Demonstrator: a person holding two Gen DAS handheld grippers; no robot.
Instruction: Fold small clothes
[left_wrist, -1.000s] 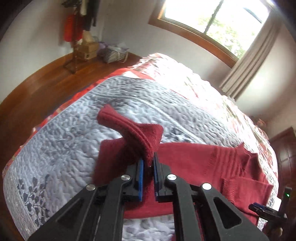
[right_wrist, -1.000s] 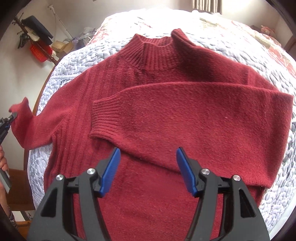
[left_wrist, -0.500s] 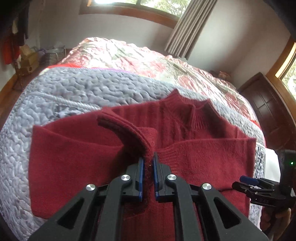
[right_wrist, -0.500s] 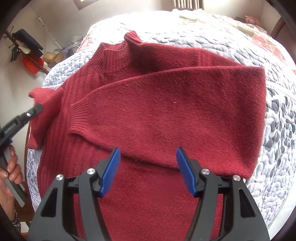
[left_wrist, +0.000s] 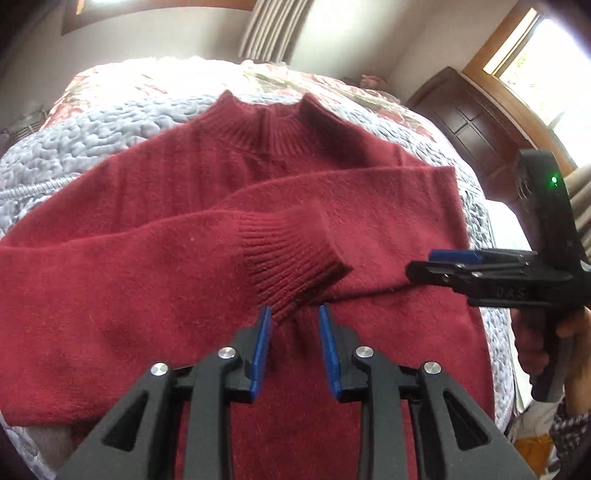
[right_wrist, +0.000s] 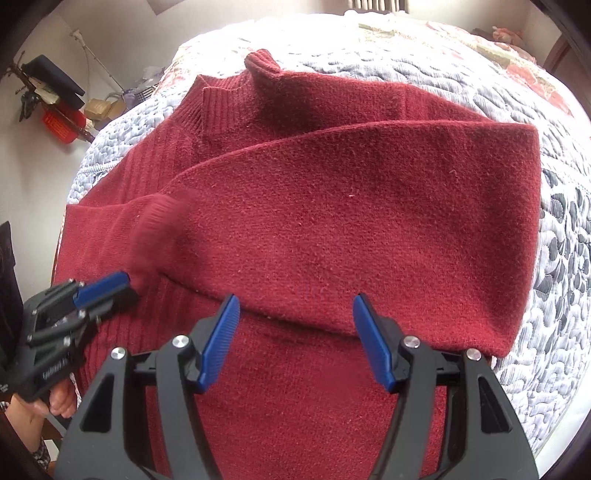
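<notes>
A dark red knit sweater (left_wrist: 192, 192) lies face up on the bed, collar (left_wrist: 269, 125) at the far end. One sleeve lies across the chest with its ribbed cuff (left_wrist: 291, 266) just ahead of my left gripper (left_wrist: 295, 328), which is open and holds nothing. The other sleeve (right_wrist: 351, 229) is folded across the chest from the right. My right gripper (right_wrist: 295, 332) hovers open over the sweater's lower body, just short of that sleeve's near edge. In the right wrist view the left gripper (right_wrist: 127, 288) sits at the left, by the blurred cuff (right_wrist: 155, 229).
A grey and floral quilt (left_wrist: 74, 147) covers the bed under the sweater. A dark wooden dresser (left_wrist: 476, 122) stands beyond the bed's right side. A hand (left_wrist: 569, 343) holds the right gripper (left_wrist: 424, 263). A rack with a red basket (right_wrist: 55, 125) stands left.
My left gripper carried the sleeve across the chest, then opened and let the cuff drop onto the sweater. The right gripper stayed open over the lower body.
</notes>
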